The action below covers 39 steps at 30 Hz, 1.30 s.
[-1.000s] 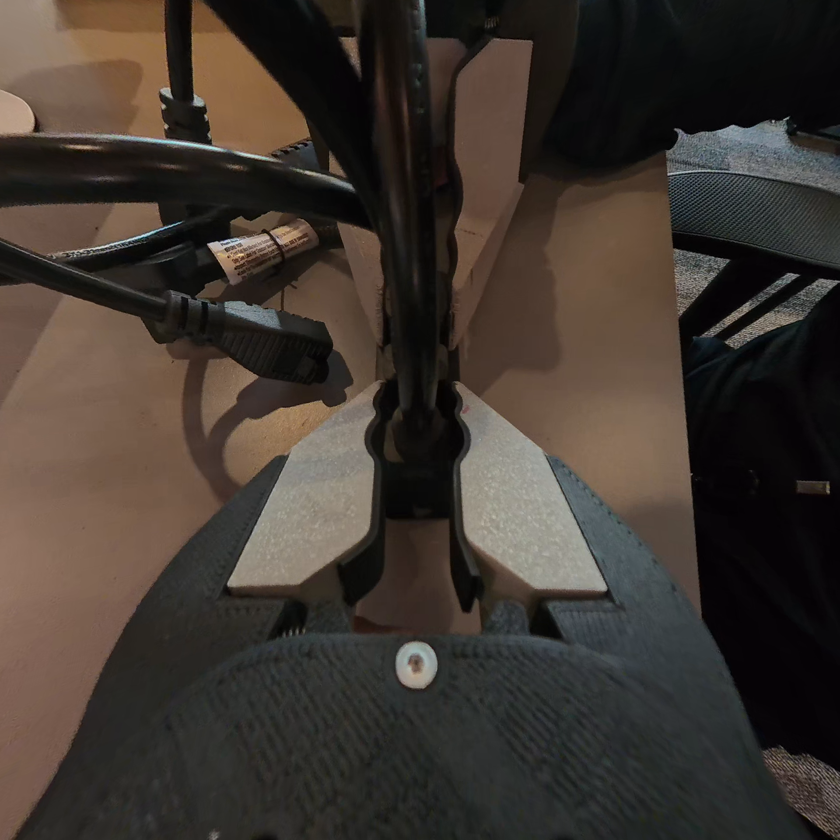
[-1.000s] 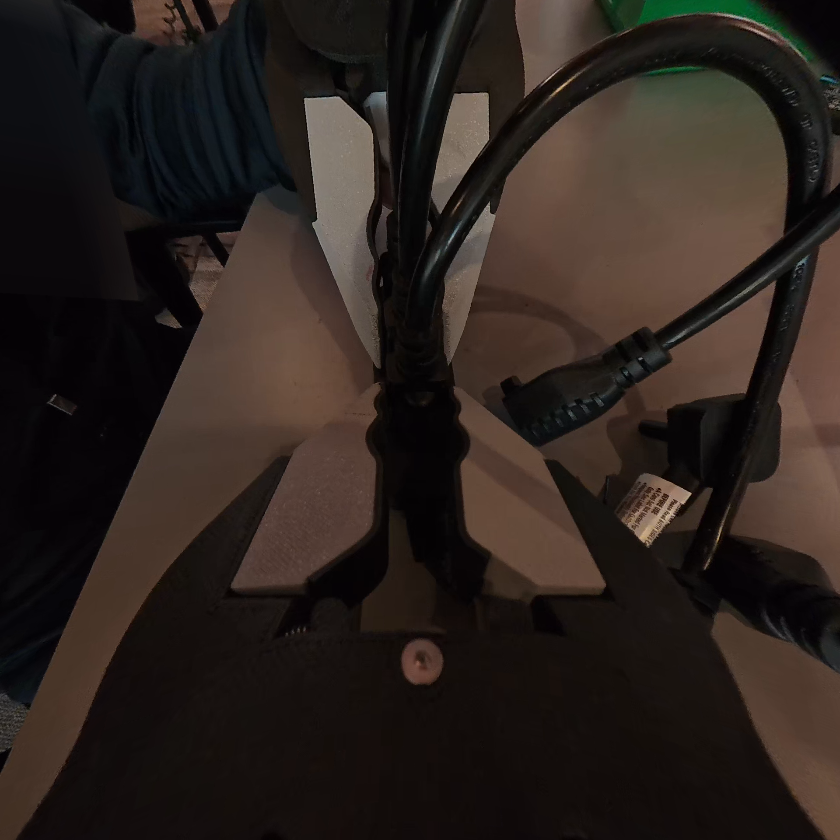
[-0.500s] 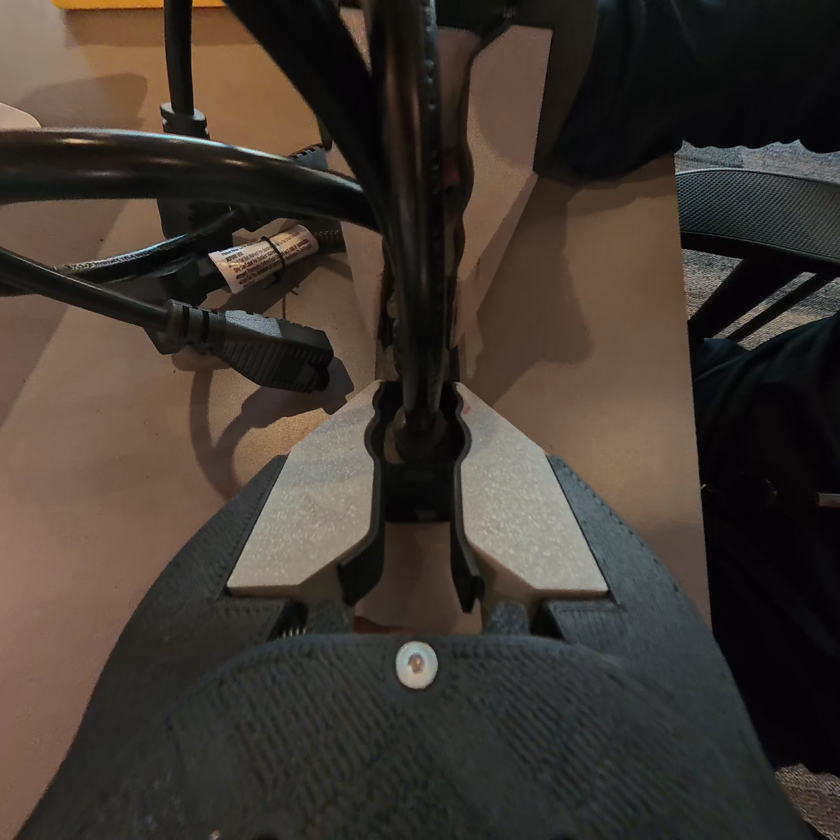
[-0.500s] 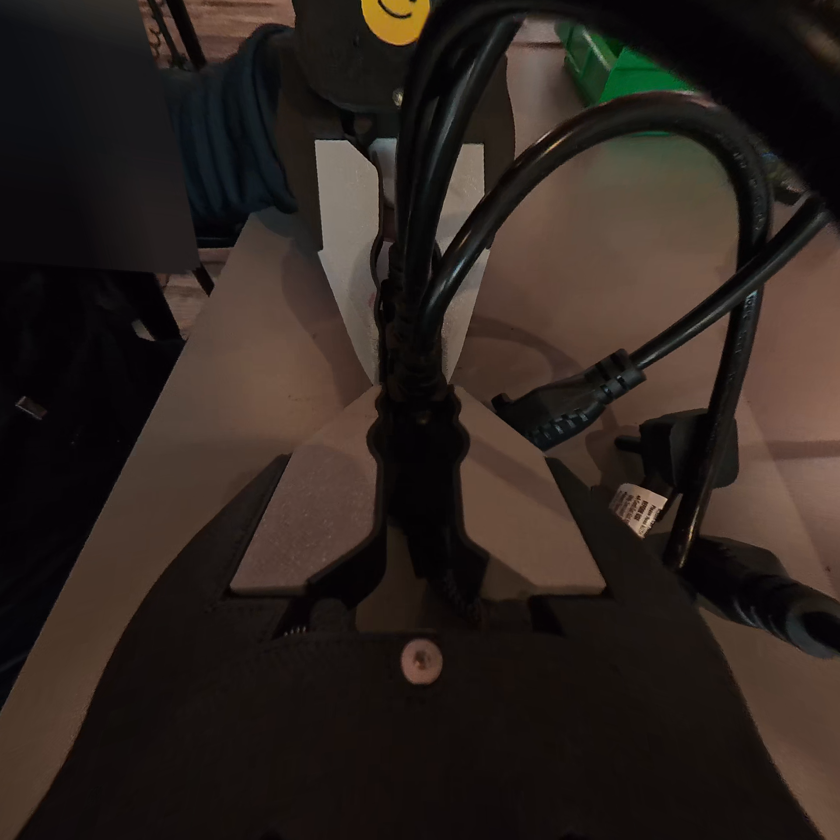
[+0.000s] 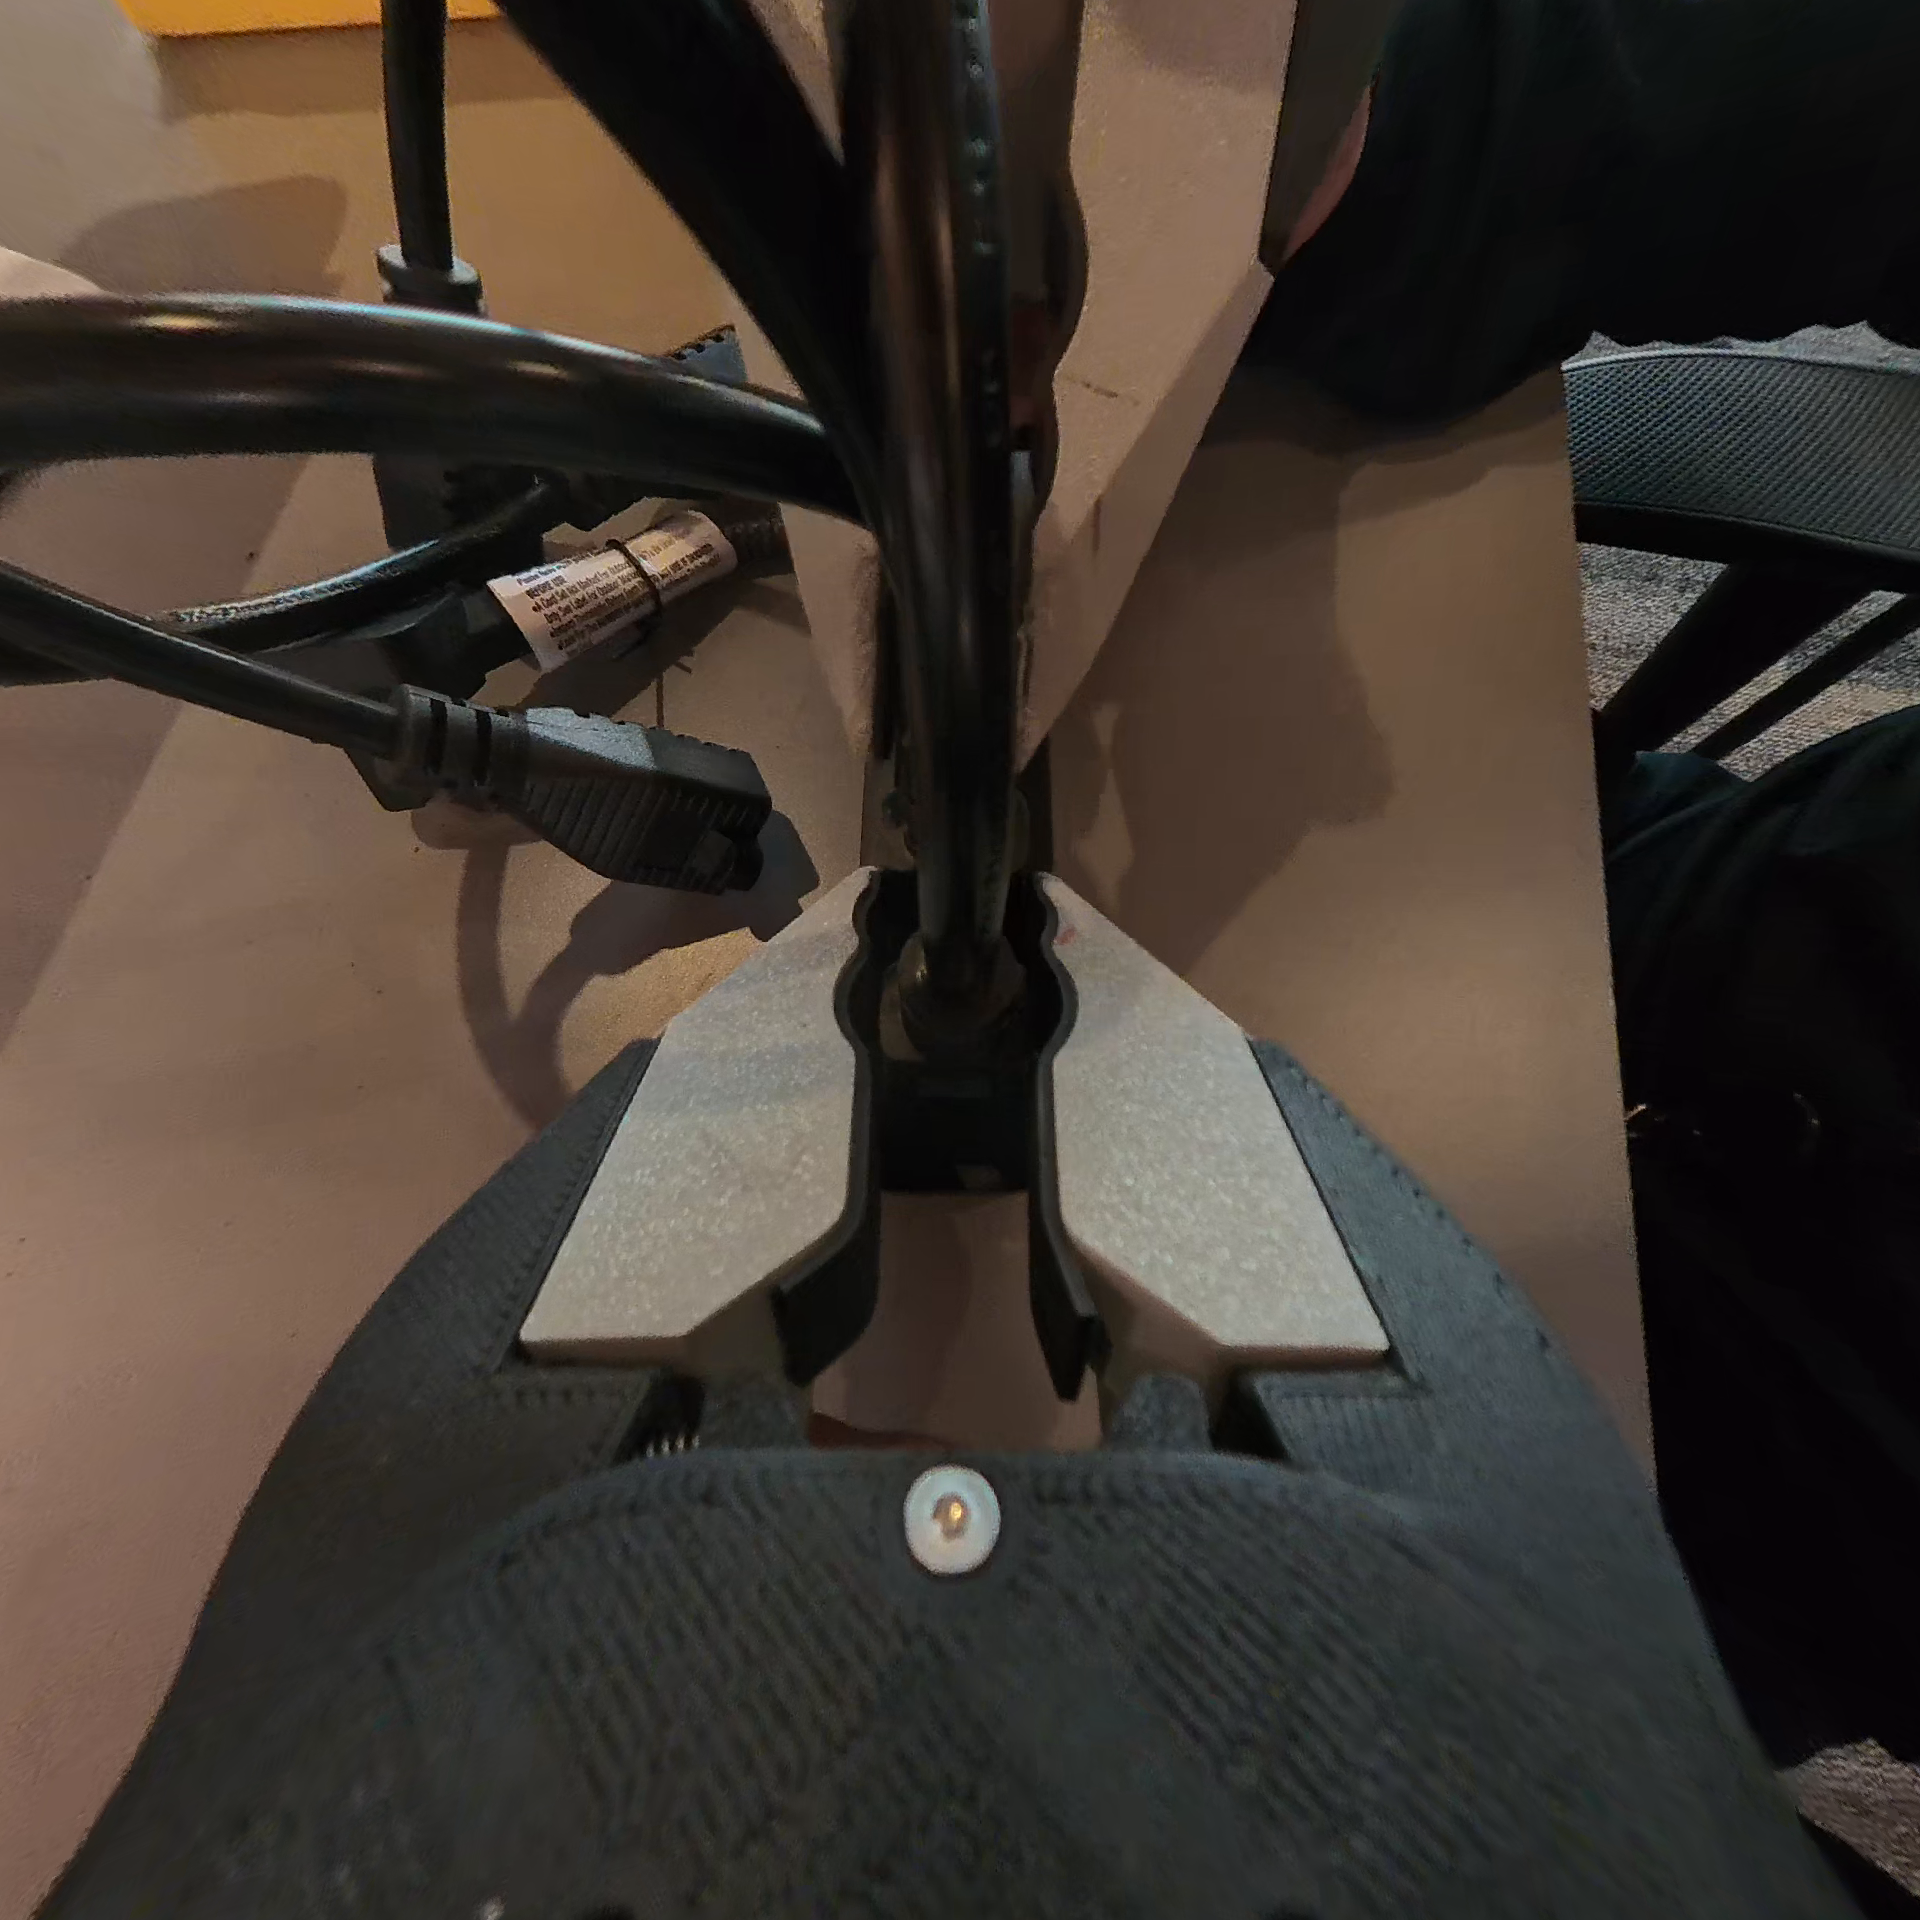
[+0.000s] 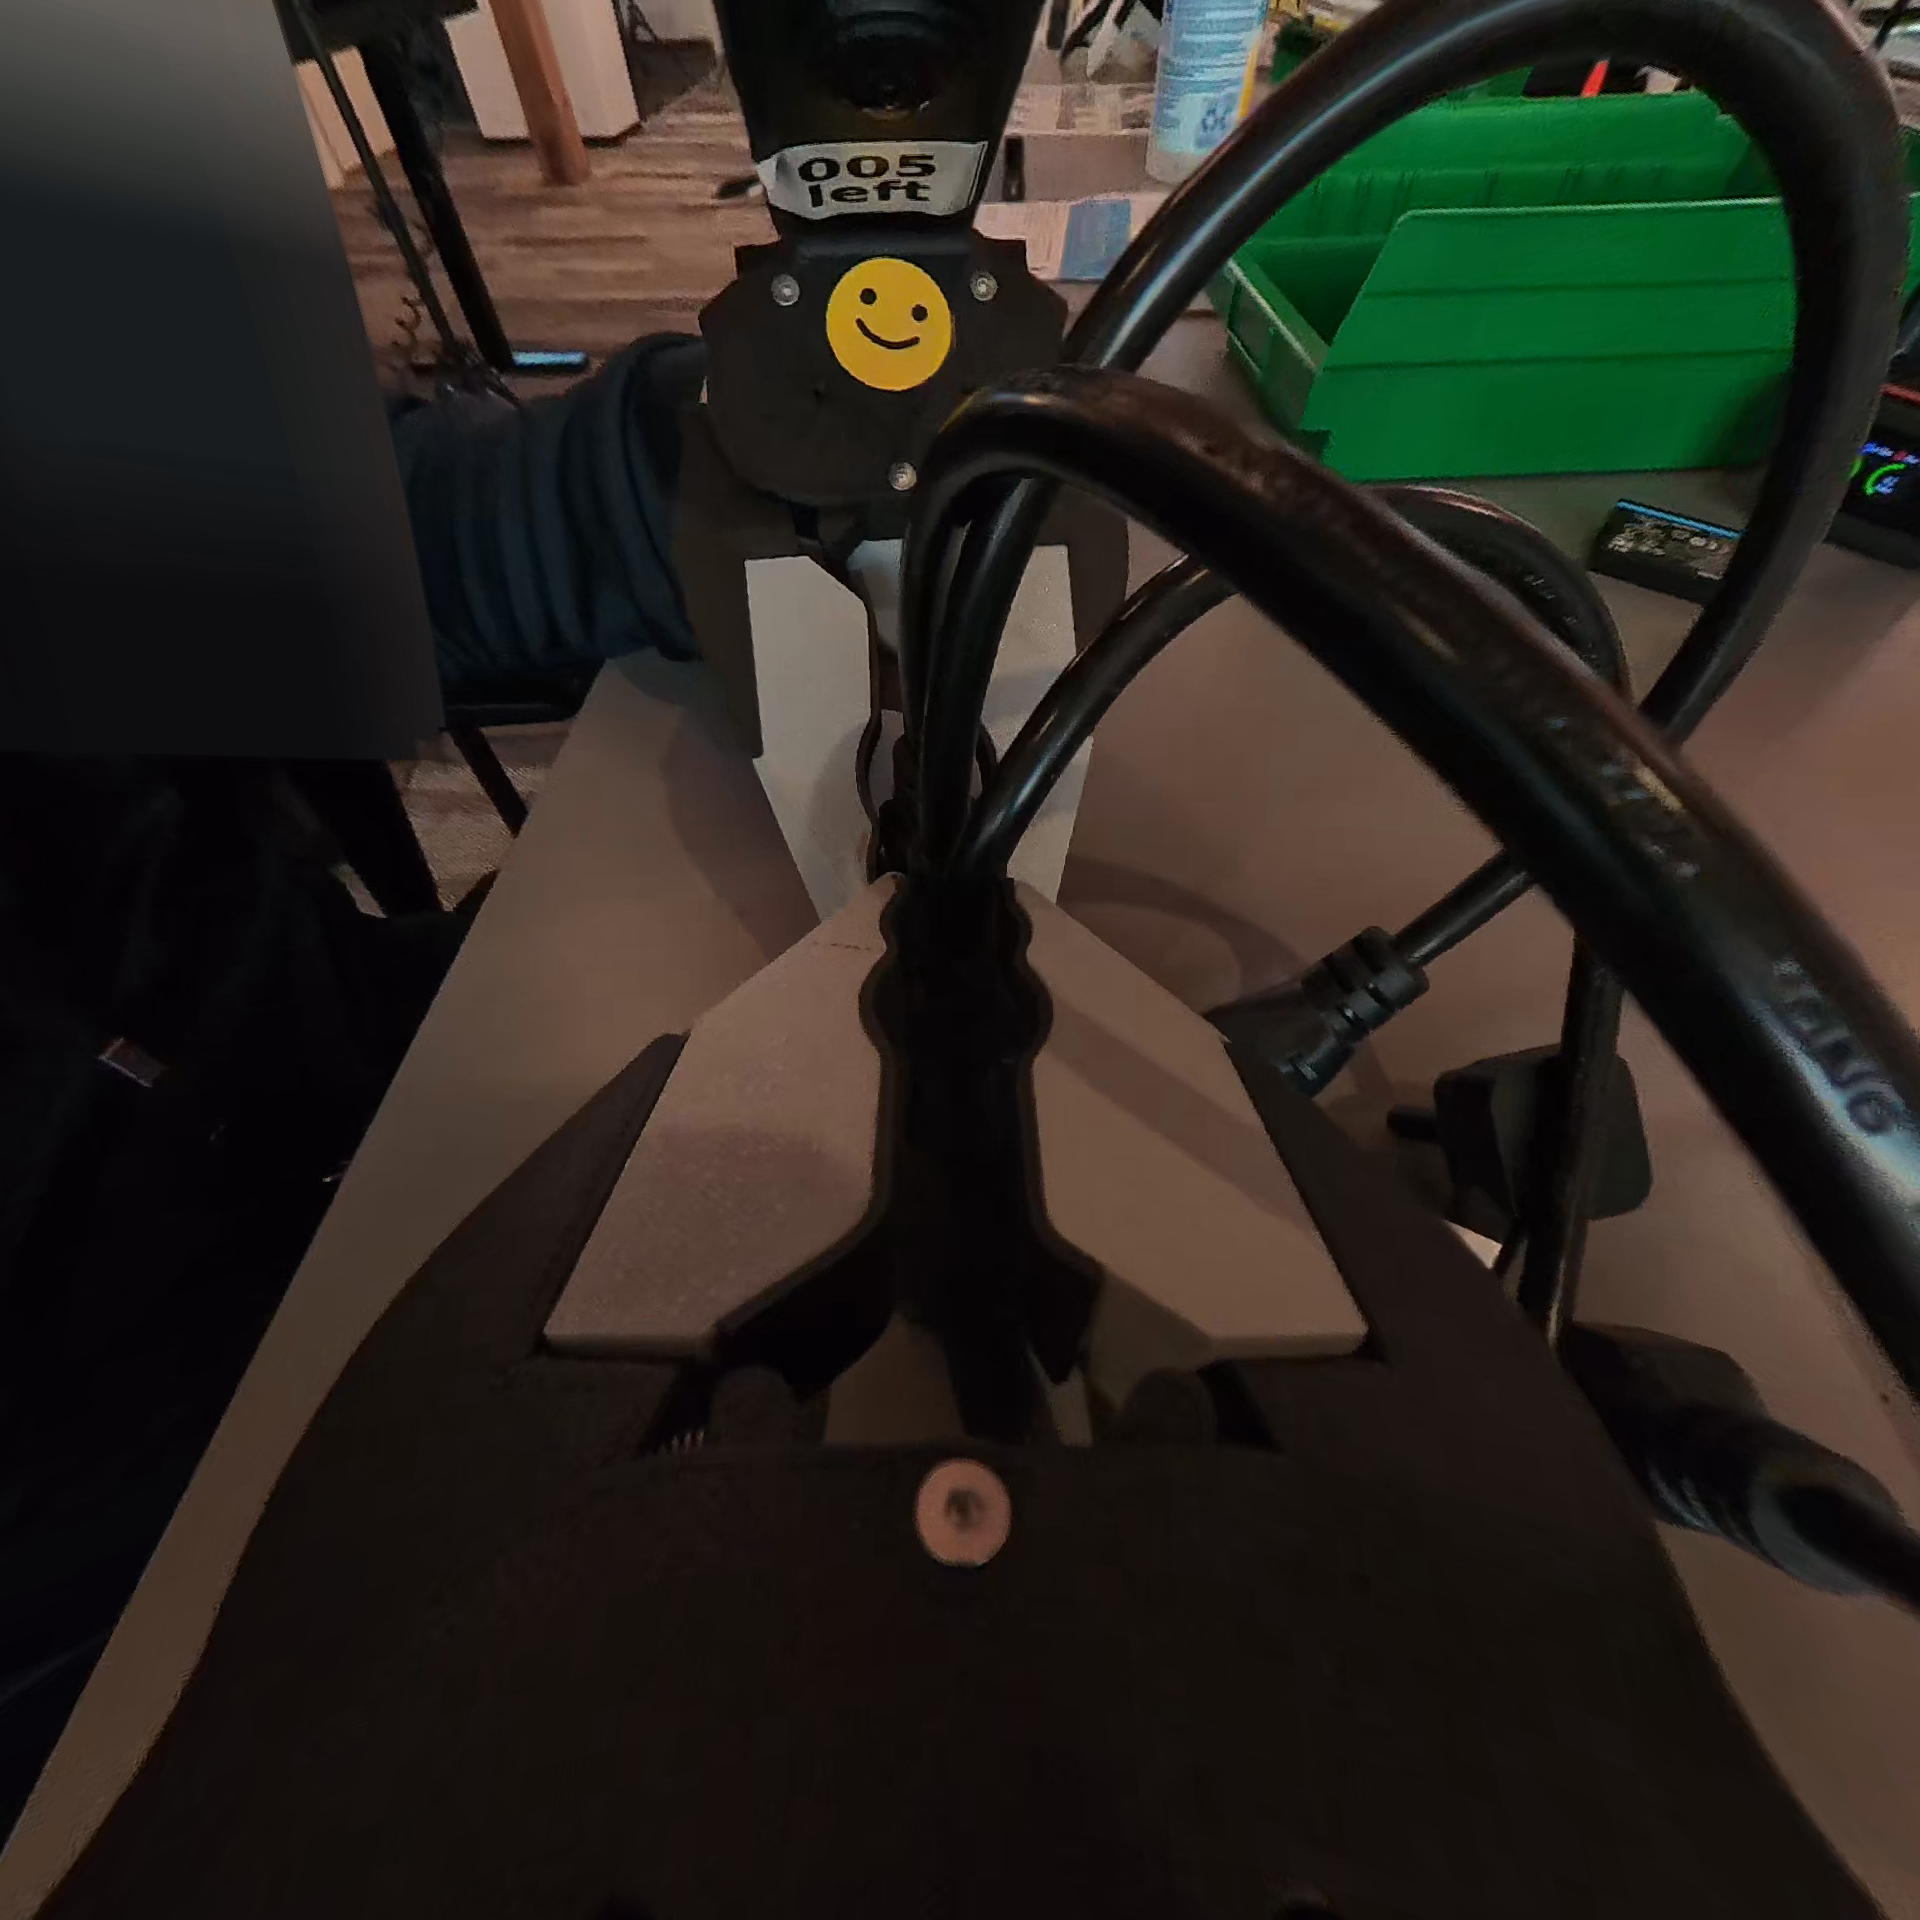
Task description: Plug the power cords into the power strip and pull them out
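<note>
Tan tabletop (image 5: 1299,831) filling most of both wrist views, edge dropping to grey carpet at 3 o'clock in the left one. Green plastic bins (image 6: 1538,312) at 1 o'clock in the right wrist view, well beyond the cables. Thick black power cord (image 6: 1455,644) arching from 12 to 4 o'clock across that view. Left gripper (image 5: 956,914) narrowed onto a black cord end (image 5: 951,997), both pads against its collar, cable rising straight toward 12 o'clock. Right gripper (image 6: 956,914) tip to tip with the left one, clamped narrow on a bundle of black cords (image 6: 956,675) running up between both sets of fingers. Loose black connector (image 5: 623,790) lying on the table at 9 o'clock of the left gripper, just beside its fingertip. White tag (image 5: 613,592) wrapped round another cord farther off at 10 o'clock. Black wall plug (image 6: 1527,1132) at 3 o'clock in the right view. Power strip not identifiable in either view.
</note>
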Tool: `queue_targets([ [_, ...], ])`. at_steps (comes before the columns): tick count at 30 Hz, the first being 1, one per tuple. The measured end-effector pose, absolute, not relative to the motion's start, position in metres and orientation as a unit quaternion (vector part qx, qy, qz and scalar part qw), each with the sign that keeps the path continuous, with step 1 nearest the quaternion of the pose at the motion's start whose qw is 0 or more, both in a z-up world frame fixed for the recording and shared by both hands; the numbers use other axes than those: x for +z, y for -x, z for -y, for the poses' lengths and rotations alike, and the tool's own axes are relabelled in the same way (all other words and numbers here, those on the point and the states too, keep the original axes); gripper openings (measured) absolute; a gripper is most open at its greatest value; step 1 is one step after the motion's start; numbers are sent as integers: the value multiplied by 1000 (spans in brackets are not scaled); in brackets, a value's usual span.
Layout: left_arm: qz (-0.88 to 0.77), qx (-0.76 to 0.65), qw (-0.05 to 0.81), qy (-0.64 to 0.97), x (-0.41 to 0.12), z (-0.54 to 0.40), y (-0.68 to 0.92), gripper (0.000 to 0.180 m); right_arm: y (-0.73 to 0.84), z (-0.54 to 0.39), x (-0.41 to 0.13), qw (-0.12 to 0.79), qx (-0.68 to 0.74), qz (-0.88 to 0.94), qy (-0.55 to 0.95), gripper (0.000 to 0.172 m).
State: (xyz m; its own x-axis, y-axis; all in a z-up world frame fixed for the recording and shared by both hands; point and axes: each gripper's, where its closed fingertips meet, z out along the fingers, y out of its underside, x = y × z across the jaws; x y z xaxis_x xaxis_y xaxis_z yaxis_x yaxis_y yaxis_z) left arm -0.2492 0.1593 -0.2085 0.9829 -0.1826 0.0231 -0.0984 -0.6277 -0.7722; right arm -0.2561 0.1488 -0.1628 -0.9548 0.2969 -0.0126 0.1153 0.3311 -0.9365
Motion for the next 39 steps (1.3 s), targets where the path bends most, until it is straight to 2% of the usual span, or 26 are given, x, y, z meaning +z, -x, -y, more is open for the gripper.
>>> queue_targets([
  [25, -81, -58, 421, 901, -209, -158, 247, 25, 252, -148, -163, 71, 558, 819, 116, 11],
  [30, -77, -58, 423, 901, -209, -159, 246, 25, 251, -141, -160, 55, 569, 812, 118, 23],
  [32, -77, -55, 424, 901, -209, -160, 246, 24, 254, -137, -171, 77, 541, 829, 118, 14],
  [35, -76, -57, 424, 901, -209, -159, 246, 25, 255, -135, -173, 100, 527, 837, 109, 14],
  [39, -77, -57, 424, 900, -209, -159, 246, 25, 255, -135, -172, 75, 542, 827, 125, 13],
])
